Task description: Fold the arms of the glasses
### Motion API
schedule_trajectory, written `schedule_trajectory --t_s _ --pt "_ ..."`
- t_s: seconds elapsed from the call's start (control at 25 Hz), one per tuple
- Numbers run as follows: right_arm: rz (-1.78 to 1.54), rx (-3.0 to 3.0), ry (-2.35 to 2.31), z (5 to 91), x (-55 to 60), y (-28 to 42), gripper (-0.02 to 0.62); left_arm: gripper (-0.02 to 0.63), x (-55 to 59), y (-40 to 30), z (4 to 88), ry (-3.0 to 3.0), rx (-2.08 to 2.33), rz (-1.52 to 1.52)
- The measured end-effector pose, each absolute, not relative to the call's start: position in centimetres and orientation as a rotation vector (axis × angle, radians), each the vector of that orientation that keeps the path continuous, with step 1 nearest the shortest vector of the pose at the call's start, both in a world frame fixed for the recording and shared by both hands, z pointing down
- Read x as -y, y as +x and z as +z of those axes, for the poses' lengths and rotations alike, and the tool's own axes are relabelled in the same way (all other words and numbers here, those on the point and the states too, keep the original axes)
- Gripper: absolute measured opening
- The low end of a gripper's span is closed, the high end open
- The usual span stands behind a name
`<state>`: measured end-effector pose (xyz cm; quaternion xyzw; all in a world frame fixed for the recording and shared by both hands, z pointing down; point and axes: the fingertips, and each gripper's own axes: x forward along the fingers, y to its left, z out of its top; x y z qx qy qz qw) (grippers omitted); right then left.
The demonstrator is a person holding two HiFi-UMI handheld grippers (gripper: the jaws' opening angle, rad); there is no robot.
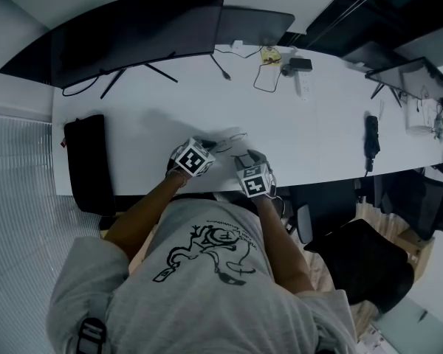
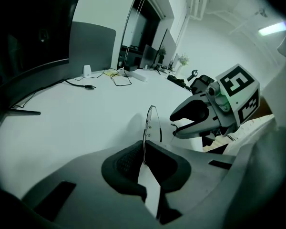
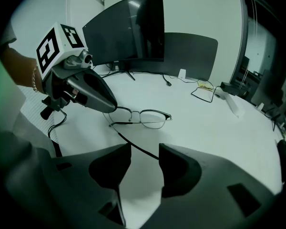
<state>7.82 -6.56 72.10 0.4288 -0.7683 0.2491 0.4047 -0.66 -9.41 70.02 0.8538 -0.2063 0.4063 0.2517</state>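
Right gripper view: the right gripper [image 3: 145, 152] has its fingers wide, and one arm of the glasses [image 3: 148, 118] passes between them. Beyond, the left gripper [image 3: 112, 109] has narrow fingers that pinch the frame's end. The glasses are on the white desk [image 3: 214, 137] — a dark monitor [image 3: 128, 32] stands behind.

A long white table [image 1: 155, 135] carries a wide curved dark monitor [image 1: 133, 32]. A black office chair [image 1: 369, 260] stands at its right. A ceiling light strip [image 2: 272, 28] glows overhead.
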Motion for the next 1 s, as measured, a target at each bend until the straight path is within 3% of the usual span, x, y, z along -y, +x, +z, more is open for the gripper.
schedule_trajectory --t_s 1.0 --pt "0.638 1.907 1.105 72.6 8.4 8.5 0.202 0.034 7.7 0.1 70.1 2.368 0.419 1.153"
